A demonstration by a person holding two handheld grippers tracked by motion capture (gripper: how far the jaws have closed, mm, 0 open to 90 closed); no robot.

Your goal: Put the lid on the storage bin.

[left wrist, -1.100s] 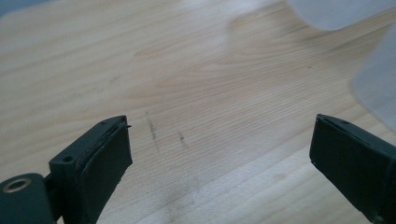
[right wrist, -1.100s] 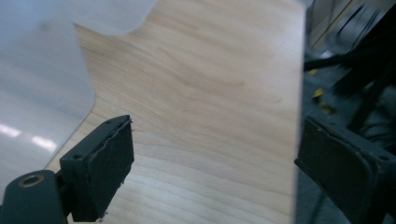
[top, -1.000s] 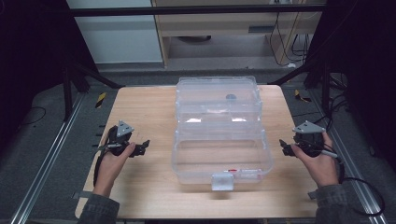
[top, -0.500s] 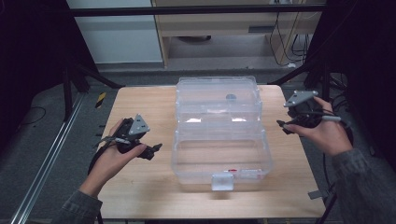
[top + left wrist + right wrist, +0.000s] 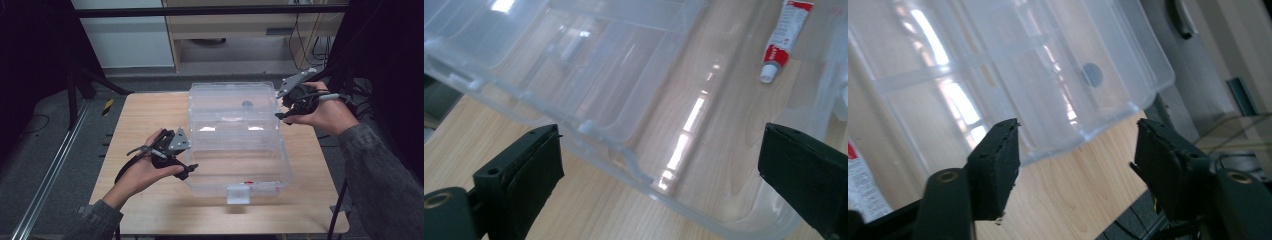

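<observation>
Clear plastic organizer box (image 5: 237,140) lies open at the middle of a wooden table (image 5: 135,115). At its left edge, the left gripper (image 5: 187,169) hovers with jaws spread wide, holding nothing. A small red-and-white tube (image 5: 780,42) lies inside. At the far right corner, the right gripper (image 5: 281,113) is also wide open and empty.

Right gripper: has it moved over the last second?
Yes. The right gripper went from beside the clear plastic box's near end to its far right corner.
</observation>
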